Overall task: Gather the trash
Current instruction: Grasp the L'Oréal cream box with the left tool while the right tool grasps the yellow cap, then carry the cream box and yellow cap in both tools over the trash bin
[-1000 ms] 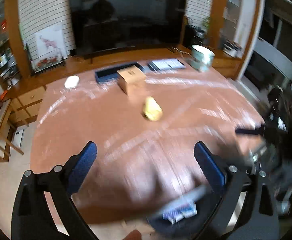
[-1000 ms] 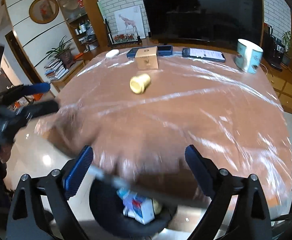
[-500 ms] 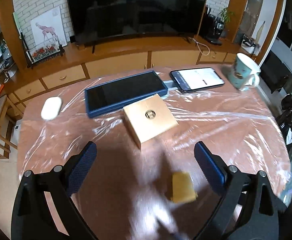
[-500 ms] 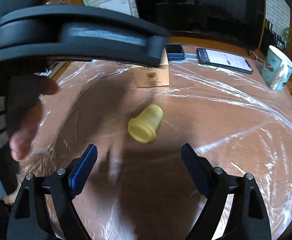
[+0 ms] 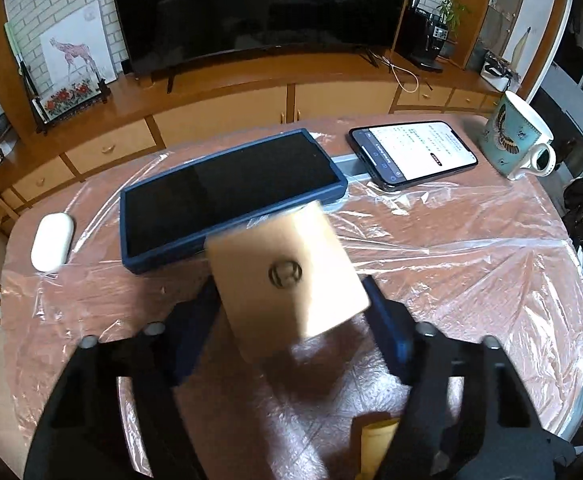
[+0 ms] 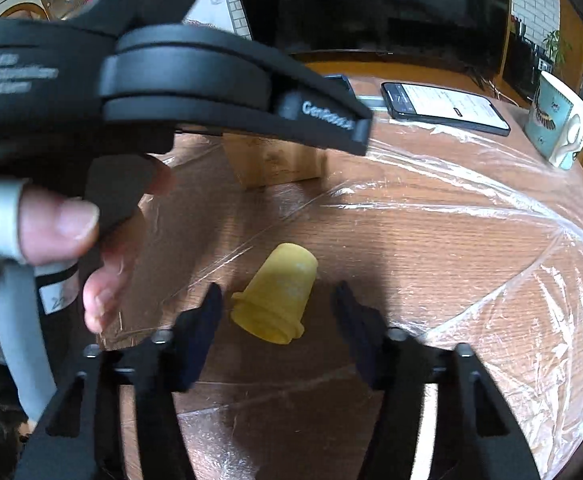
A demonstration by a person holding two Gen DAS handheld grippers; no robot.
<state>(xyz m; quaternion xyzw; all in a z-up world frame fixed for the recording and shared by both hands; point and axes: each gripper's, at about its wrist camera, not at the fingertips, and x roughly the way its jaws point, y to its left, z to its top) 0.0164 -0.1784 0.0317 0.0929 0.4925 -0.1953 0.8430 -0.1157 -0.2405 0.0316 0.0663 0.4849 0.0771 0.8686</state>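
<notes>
A tan cardboard box point(image 5: 287, 276) with a round logo sits between the fingers of my left gripper point(image 5: 291, 304), whose blue pads flank it on both sides; I cannot tell whether they press it. The box also shows in the right wrist view point(image 6: 279, 164), partly hidden by the left gripper's black body point(image 6: 171, 80). A small yellow plastic cup point(image 6: 275, 296) lies on its side on the table. My right gripper point(image 6: 277, 320) is open around the cup, with gaps on both sides. The cup's edge shows low in the left wrist view point(image 5: 379, 444).
The wooden table point(image 6: 431, 248) is covered in clear plastic film. On its far side lie a dark tablet point(image 5: 227, 196), a lit phone point(image 5: 411, 152), a white mouse point(image 5: 51, 240) and a butterfly mug point(image 5: 515, 136). A TV cabinet stands behind.
Both grippers have moved forward over the table. The left one has closed in around the box, the right one around the yellow cup. Both jaws are narrower than before.
</notes>
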